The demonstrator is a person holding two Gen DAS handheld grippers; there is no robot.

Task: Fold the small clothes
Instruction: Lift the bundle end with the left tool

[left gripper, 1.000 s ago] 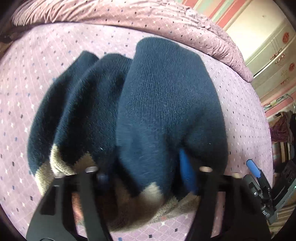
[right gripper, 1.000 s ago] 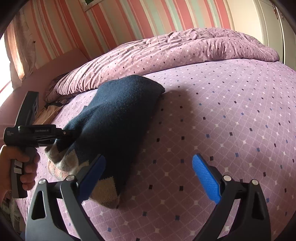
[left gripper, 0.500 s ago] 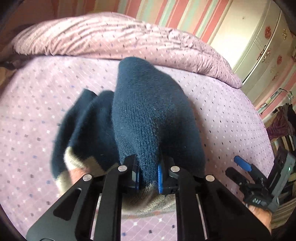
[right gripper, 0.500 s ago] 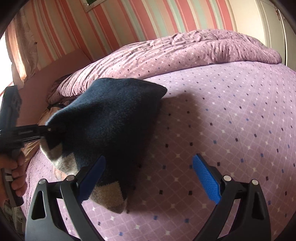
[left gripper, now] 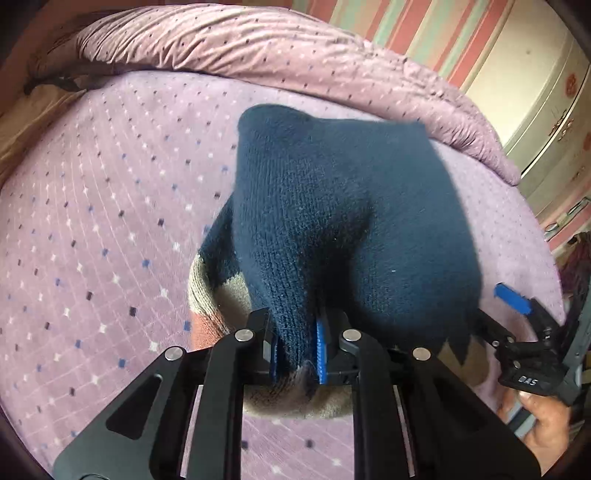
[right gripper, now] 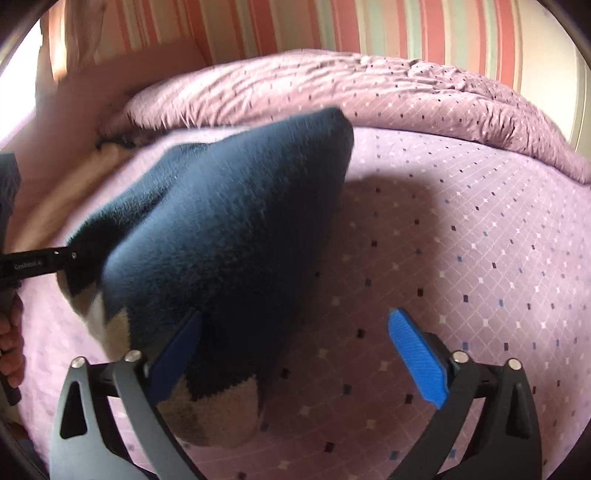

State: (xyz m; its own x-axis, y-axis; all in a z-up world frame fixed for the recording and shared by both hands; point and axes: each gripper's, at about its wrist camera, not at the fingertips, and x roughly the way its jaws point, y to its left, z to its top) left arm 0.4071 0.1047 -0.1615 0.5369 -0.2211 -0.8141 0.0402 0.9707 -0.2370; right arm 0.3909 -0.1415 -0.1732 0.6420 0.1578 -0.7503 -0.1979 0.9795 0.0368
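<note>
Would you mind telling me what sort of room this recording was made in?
Most likely a bedroom in a home. The work goes on atop a bed with a purple diamond-print sheet, a matching rumpled duvet is bunched at its far edge, and striped wallpaper and a cream wardrobe stand behind.

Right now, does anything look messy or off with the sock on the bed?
The navy sock is bunched, not flat: the left tool pinches a ridge of knit near its tan cuff. Nothing looks torn or spilled on the bedsheet.

Two grippers (left gripper: 297, 350) (right gripper: 301, 356), one navy knit garment (left gripper: 332, 221), one quilt (left gripper: 258, 48).
</note>
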